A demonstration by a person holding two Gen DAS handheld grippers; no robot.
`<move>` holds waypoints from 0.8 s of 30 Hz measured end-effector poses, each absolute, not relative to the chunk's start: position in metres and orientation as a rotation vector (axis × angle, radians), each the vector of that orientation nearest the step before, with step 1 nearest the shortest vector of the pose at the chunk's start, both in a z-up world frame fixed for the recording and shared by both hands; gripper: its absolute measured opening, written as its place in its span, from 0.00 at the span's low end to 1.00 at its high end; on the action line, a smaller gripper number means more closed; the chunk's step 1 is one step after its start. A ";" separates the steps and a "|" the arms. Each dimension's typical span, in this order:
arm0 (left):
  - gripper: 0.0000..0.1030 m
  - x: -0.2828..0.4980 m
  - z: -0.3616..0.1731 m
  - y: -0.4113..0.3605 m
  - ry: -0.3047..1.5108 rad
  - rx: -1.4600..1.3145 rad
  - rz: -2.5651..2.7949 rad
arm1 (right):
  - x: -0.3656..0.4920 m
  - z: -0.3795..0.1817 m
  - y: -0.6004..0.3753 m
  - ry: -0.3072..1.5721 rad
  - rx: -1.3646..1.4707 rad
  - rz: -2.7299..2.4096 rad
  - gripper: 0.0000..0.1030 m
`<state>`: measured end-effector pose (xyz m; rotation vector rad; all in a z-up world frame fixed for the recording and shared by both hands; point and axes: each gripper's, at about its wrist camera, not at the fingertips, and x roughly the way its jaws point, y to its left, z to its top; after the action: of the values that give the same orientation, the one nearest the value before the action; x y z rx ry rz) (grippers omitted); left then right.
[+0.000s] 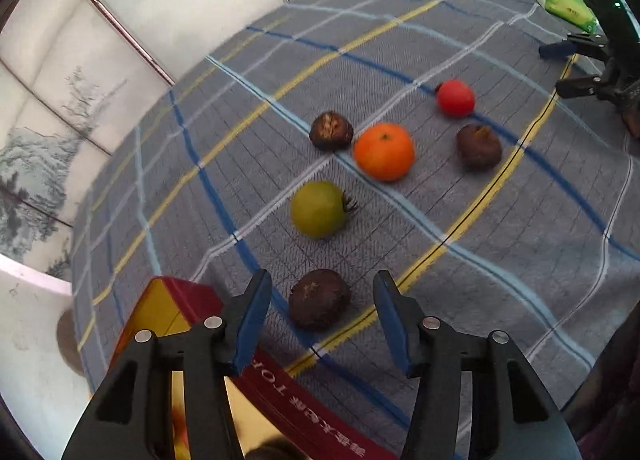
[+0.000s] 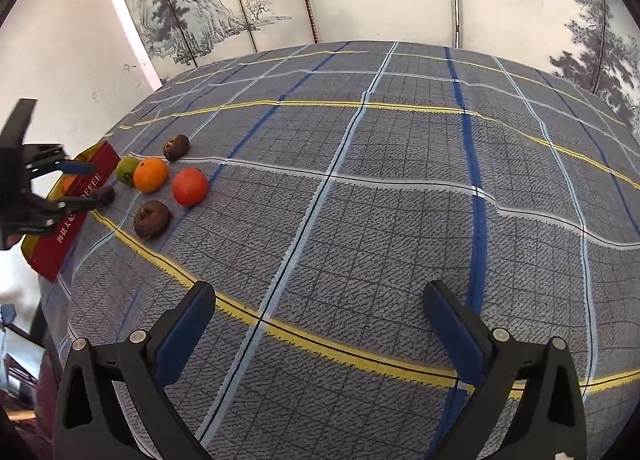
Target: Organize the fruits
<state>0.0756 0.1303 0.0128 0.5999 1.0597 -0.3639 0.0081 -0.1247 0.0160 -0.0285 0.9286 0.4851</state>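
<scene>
Just left of the left tongs (image 1: 320, 304) sits a red-and-gold box (image 1: 176, 300), with something orange inside (seen only from the right wrist view, too hidden to name). The left tongs gape wide, empty, a dark brown fruit (image 1: 319, 299) lying on the plaid cloth (image 1: 500, 260) between their tips. Ahead lie a green fruit (image 1: 319, 209), an orange (image 1: 384, 151) and a red fruit (image 1: 455, 97). The right tongs (image 2: 320, 310) are wide open, holding nothing, well apart from the fruit.
</scene>
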 end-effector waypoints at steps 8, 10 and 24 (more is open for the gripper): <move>0.33 0.093 -0.003 0.147 1.165 0.399 -0.404 | 0.007 0.016 -0.123 0.930 -0.035 0.503 1.00; 0.32 0.083 -0.002 0.143 1.144 0.388 -0.374 | 0.007 0.016 -0.122 0.930 -0.038 0.500 1.00; 0.33 -0.059 0.062 0.099 0.901 -0.007 -0.225 | 0.004 0.019 -0.100 0.920 -0.120 0.521 0.69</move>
<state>-0.0590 0.0989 0.0617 -0.0065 0.9012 -0.2247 0.0038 -0.1001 0.0194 -0.1198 0.9204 0.5206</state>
